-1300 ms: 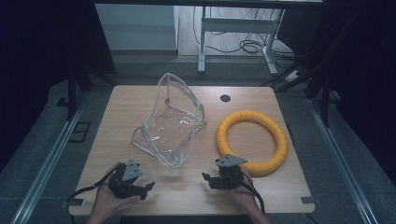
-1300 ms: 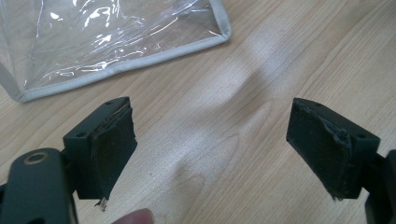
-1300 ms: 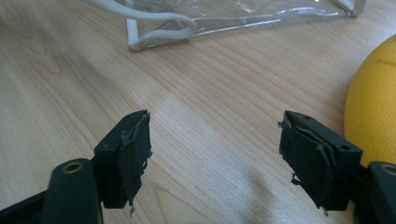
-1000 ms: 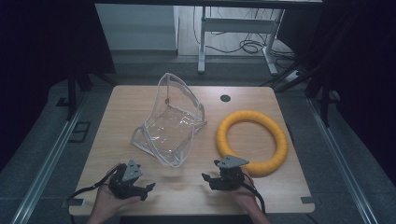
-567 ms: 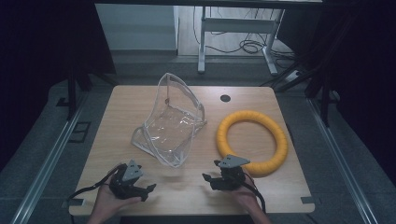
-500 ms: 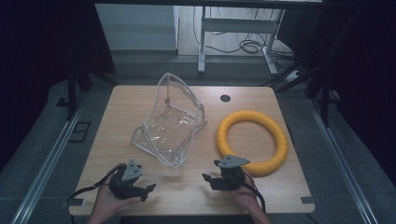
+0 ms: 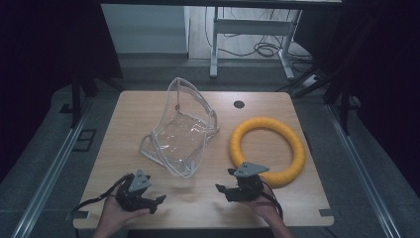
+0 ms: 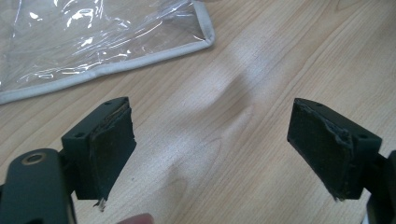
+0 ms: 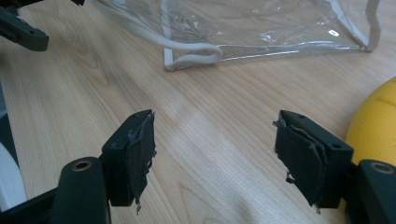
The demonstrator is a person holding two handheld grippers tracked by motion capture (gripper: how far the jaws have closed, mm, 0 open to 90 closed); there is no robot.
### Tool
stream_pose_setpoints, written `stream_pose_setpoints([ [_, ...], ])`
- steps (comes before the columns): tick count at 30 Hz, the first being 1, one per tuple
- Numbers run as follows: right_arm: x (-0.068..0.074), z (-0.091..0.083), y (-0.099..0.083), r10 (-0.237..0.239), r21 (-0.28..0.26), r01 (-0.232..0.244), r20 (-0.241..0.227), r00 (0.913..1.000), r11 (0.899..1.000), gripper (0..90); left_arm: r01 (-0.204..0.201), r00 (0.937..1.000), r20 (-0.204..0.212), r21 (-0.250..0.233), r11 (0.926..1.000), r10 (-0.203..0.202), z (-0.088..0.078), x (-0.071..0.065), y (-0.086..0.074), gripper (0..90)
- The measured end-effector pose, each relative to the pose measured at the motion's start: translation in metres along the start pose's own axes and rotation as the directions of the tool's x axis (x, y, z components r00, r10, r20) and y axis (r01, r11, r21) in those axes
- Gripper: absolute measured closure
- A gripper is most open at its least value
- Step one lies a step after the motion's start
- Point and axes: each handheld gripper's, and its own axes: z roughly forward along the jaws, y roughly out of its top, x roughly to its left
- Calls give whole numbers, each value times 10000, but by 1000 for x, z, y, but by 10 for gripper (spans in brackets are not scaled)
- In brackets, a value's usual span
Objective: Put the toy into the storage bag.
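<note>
Your two claws sit low at the near edge of the tabletop (image 7: pixel 124 134), and what matters for the next move is which one is closer to which thing. The yellow ring (image 7: pixel 267 148) lies flat on the right half, its near arc just beyond your right claw (image 7: pixel 227 191); in the right gripper view its yellow curve (image 9: pixel 373 126) bulges in just beside the right-hand jaw, so that claw is much the nearer to it and the ring lies ahead and to that claw's right. The clear plastic bag (image 7: pixel 181 131) stands half collapsed in the middle, leaning back, its long piped bottom edge running slantwise toward you; its near corner (image 8: pixel 205 37) lies ahead and to the left of your left claw (image 7: pixel 159 202), near but not touching. The bag's looped strap (image 9: pixel 191 53) lies straight ahead of the right claw, a little apart. Both claws stand wide with nothing between the pads, only bare wood under them; the right one's jaws have just been opening. My judgement: the left claw should take the bag's edge and the right the ring, since crossing over would tangle your arms.
</note>
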Motion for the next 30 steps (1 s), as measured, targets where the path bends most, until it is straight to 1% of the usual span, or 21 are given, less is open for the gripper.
stream_pose_setpoints([
  [6,-5,-9,5,-25,-37,25,9,10000,10000,289,47,10000,20,0,10000,-47,1,1,1,152],
  [7,-8,-12,9,-43,-3,43,-45,10000,10000,289,67,10000,37,-2,10000,-67,2,1,1,152],
  [8,-8,-12,9,-43,-3,43,-45,10000,10000,289,48,10000,50,-15,10000,-48,2,1,1,152],
  [9,-11,-16,13,-151,87,151,-76,9999,9998,289,45,10000,50,-1,10000,-45,3,1,1,153],
  [10,-11,-16,13,-151,87,151,-76,9999,9998,289,21,10000,32,31,10000,-21,3,2,1,153],
  [11,-12,-18,16,-254,171,255,-71,9997,9995,289,15,10000,32,44,10000,-15,3,1,1,154],
  [15,-18,-26,28,-428,477,440,-247,9988,9979,288,60,10000,66,2,10000,-60,2,1,1,154],
  [16,-20,-28,31,-484,557,495,-213,9986,9972,289,48,10000,59,4,10000,-48,2,1,1,154],
  [18,-27,-34,40,-602,785,625,-314,9977,9950,292,-5,10000,56,16,10000,5,2,2,1,154],
  [20,-29,-36,42,-614,839,643,-360,9975,9944,292,-6,10000,49,65,10000,5,2,1,1,154],
  [22,-35,-40,47,-657,1041,695,-394,9971,9921,293,-58,10000,39,131,9999,57,3,1,1,153],
  [23,-41,-42,51,-619,1236,669,-440,9971,9901,296,-78,10000,60,146,9999,77,4,1,1,153],
  [24,-41,-42,51,-619,1236,669,-440,9971,9901,296,-78,10000,60,146,9999,77,4,1,1,153],
  [25,-46,-43,53,-614,1462,678,-473,9970,9869,297,-91,9999,69,180,9998,90,4,1,1,153],
  [26,-46,-43,53,-614,1462,678,-473,9970,9869,297,-91,9999,69,180,9998,90,4,1,1,153],
  [27,-50,-44,55,-594,1642,674,-531,9968,9841,300,-79,9999,78,179,9998,77,4,1,1,153],
  [28,-50,-44,55,-594,1642,674,-531,9968,9841,300,-67,9999,87,176,9998,66,4,1,1,153],
  [29,-53,-45,57,-582,1859,672,-534,9969,9803,303,-70,9999,115,188,9998,68,4,1,1,151],
  [30,-53,-45,57,-582,1859,672,-534,9969,9803,303,-70,9999,115,188,9998,68,4,1,1,151],
])
